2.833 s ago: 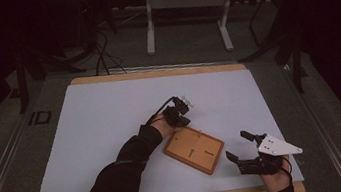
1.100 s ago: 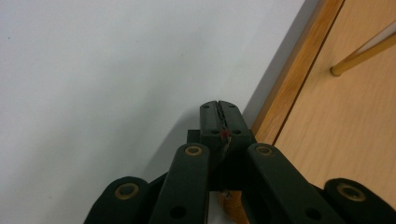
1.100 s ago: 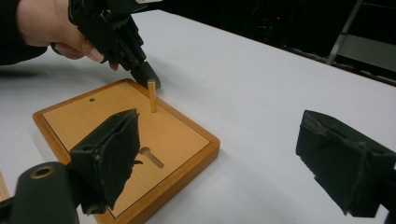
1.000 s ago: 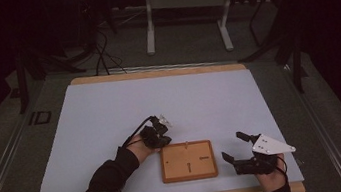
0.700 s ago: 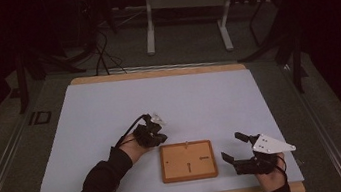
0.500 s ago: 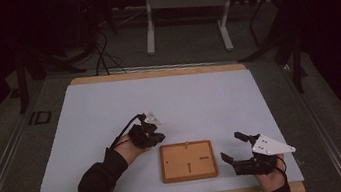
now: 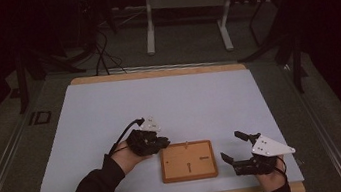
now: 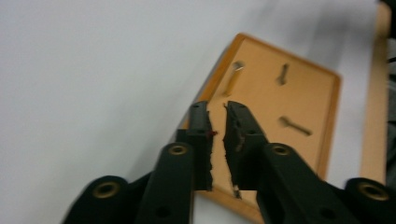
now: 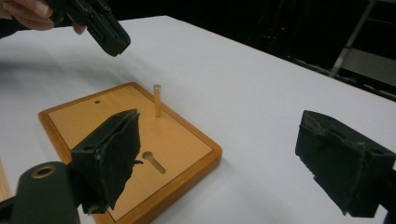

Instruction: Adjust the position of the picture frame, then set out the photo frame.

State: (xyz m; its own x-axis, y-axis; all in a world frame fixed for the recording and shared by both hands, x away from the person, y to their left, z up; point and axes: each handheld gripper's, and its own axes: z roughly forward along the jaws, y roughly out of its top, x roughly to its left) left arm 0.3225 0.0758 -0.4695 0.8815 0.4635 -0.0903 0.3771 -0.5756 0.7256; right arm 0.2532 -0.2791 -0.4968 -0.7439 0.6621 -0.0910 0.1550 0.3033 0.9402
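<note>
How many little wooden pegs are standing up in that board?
1. A single wooden peg stands upright near the far edge of the wooden board; the board's other slots look empty, though the right gripper's near jaw hides part of it.

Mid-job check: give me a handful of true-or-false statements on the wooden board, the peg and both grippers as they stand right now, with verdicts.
1. The wooden board lies flat on the white table cover. True.
2. A peg stands upright in the board. True.
3. The right gripper is clamped on the board's edge. False: its jaws stand wide apart beside the board, with nothing between them.
4. The left gripper holds the peg. False: its jaws are nearly together with nothing between them, having just been opening slightly, above the board's edge.
5. The board sits between the two grippers in the high view. True.
</note>
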